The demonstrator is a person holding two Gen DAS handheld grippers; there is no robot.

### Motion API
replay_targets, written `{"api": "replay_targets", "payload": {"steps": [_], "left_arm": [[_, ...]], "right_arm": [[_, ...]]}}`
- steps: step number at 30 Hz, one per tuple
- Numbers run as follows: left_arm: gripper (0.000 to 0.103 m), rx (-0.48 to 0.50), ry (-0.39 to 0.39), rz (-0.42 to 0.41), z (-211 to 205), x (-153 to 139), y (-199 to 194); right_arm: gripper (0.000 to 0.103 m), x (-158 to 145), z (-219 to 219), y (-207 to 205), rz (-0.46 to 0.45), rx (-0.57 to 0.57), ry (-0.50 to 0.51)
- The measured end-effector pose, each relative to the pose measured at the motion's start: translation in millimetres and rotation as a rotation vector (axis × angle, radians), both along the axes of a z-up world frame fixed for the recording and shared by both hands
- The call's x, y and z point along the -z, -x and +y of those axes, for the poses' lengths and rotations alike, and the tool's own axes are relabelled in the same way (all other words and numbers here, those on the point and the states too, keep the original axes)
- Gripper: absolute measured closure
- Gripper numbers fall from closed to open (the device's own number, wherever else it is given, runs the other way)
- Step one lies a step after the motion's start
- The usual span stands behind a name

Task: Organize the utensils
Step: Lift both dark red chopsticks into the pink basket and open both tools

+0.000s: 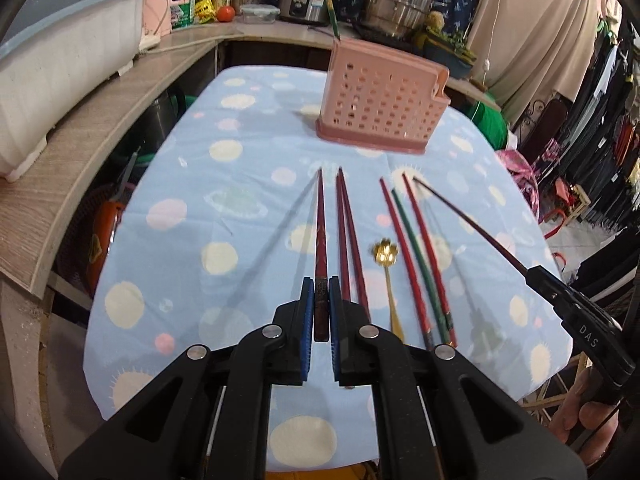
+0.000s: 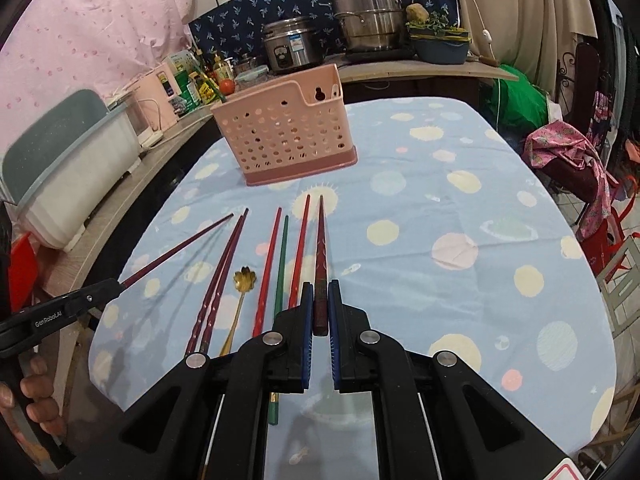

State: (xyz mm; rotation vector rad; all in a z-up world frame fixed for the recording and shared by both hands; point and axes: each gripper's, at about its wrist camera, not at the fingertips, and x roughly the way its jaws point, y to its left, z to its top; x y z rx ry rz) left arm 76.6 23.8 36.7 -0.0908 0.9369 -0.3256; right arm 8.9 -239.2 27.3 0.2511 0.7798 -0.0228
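Left gripper [image 1: 321, 304] is clamped on a dark red chopstick [image 1: 320, 232]; right gripper [image 2: 320, 304] is likewise clamped on a second dark red chopstick [image 2: 321, 248], both raised above the tablecloth [image 2: 420, 208]. Between them lie loose chopsticks [image 1: 404, 240] and a gold spoon [image 1: 386, 260]. Farther back stands the pink perforated holder [image 2: 288, 136].

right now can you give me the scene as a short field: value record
left tongs: shut on a dark red chopstick, lifted above the cloth
right tongs: shut on a second dark red chopstick
holder: pink perforated utensil holder, upright at the far end of the table
on the tablecloth: maroon chopstick pair, gold spoon, two red chopsticks, one green chopstick
task state: both held chopsticks not yet in the holder
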Motion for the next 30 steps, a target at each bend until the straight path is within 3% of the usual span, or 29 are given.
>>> {"api": "replay_targets", "payload": {"steps": [12, 30], "left_arm": [[0.096, -0.023, 0.006, -0.117, 0, -62, -36], [0.096, -0.036, 0.024, -0.289, -14, -146, -102]], "right_arm": [[0.096, -64, -22, -18, -0.144, 0.027, 0.024], [0.096, -130, -36, -72, -0.281, 0.024, 0.06]]}}
